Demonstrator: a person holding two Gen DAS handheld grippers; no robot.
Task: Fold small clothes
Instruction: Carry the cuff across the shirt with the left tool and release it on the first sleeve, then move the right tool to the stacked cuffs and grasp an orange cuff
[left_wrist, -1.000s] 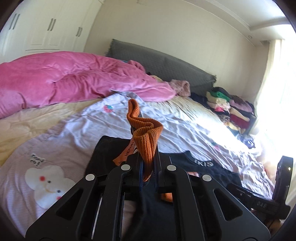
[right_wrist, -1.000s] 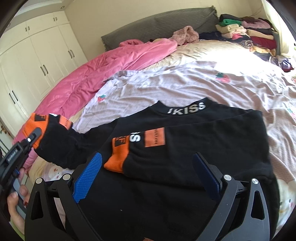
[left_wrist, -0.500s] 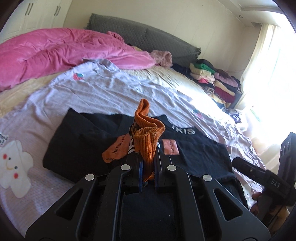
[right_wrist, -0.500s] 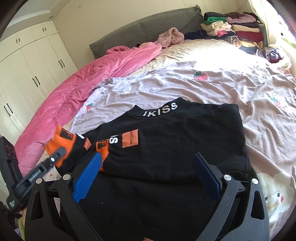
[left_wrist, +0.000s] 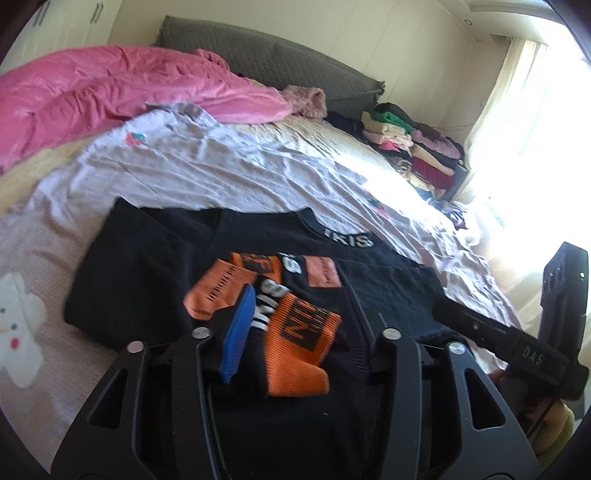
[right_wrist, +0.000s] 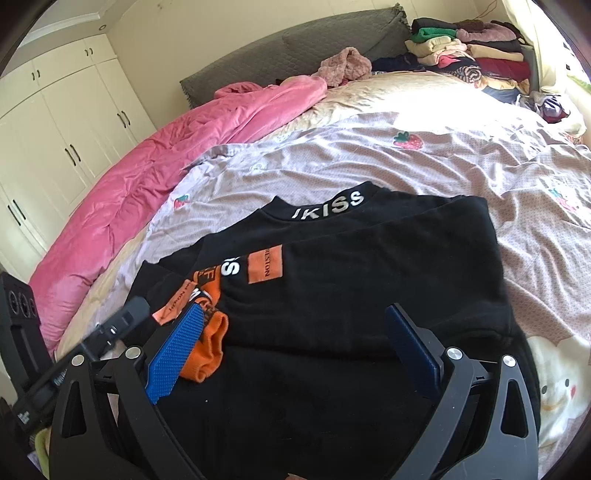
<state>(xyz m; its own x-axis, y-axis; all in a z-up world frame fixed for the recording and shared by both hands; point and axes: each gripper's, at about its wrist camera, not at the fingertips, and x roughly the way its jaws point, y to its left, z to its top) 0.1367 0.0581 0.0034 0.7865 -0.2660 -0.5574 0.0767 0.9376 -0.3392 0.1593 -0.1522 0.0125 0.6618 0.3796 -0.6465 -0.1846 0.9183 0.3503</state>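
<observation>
A black sweatshirt (right_wrist: 369, 288) with a white-lettered collar (right_wrist: 328, 206) and orange patches lies flat on the bed; it also shows in the left wrist view (left_wrist: 147, 266). Both sleeves are folded across its chest. The orange cuff (left_wrist: 299, 347) of the left sleeve lies loose on the shirt between the open fingers of my left gripper (left_wrist: 295, 314); it also shows in the right wrist view (right_wrist: 207, 350). My right gripper (right_wrist: 295, 332) is open and empty, low over the shirt's lower part.
The shirt lies on a pale lilac printed sheet (right_wrist: 406, 162). A pink duvet (right_wrist: 166, 158) is bunched at the back left. A stack of folded clothes (right_wrist: 469, 55) sits at the far corner by the grey headboard (right_wrist: 295, 48). White wardrobes (right_wrist: 55, 122) stand on the left.
My left gripper carried the orange-cuffed sleeve rightward over the shirt, then opened and let it go. The cuff now lies on the shirt's chest. The right gripper stayed open.
</observation>
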